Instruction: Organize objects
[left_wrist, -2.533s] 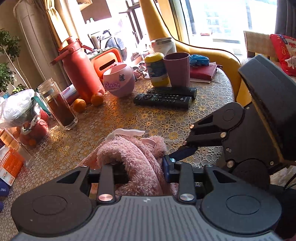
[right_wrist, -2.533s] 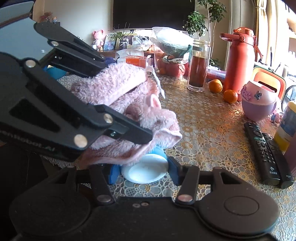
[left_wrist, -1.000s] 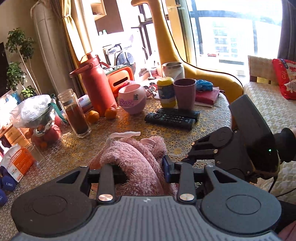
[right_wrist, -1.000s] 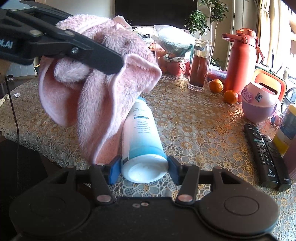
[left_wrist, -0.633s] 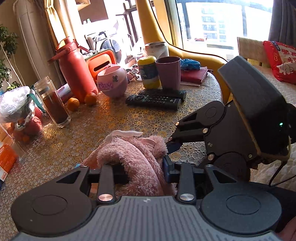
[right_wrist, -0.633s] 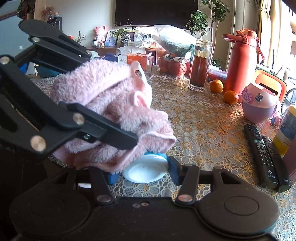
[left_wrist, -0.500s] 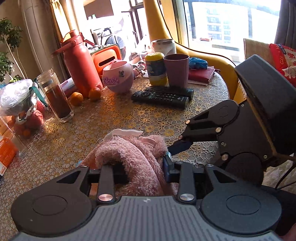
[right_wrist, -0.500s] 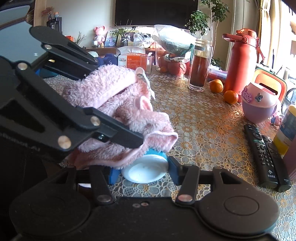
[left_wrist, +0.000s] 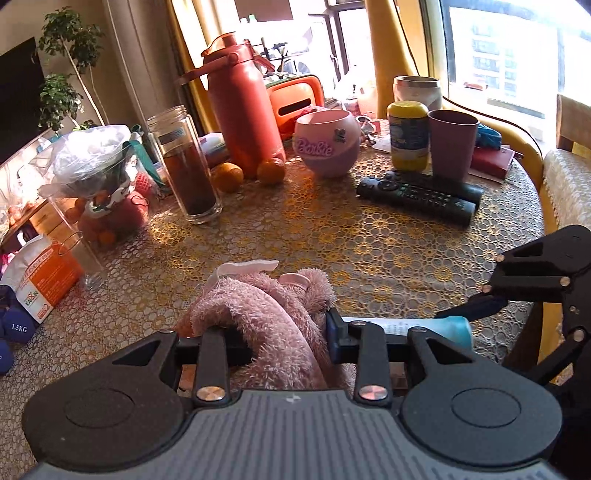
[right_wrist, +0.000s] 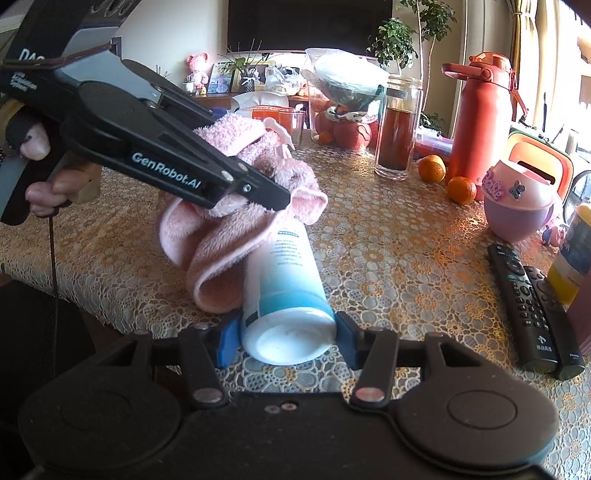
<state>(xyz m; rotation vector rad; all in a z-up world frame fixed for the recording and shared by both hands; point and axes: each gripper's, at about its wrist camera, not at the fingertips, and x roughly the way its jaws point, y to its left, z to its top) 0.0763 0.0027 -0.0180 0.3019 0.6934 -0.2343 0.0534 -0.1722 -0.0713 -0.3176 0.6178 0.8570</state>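
Left gripper (left_wrist: 271, 338) pinches the fluffy pink fleece cloth (right_wrist: 236, 221), bunched w/ a fold hanging to the lace-covered table (right_wrist: 406, 258) near its front edge. Right gripper (right_wrist: 286, 338) is clamped on the white-and-blue plastic bottle (right_wrist: 284, 280), fingers on either side of its base end. To do the step well, I'd lift the cloth clear of the bottle first, since the two touch at the bottle's far end, & keep the bottle level. Bottle lies flat; long axis runs near-to-far in the right wrist view, base toward the camera, far end under the cloth.
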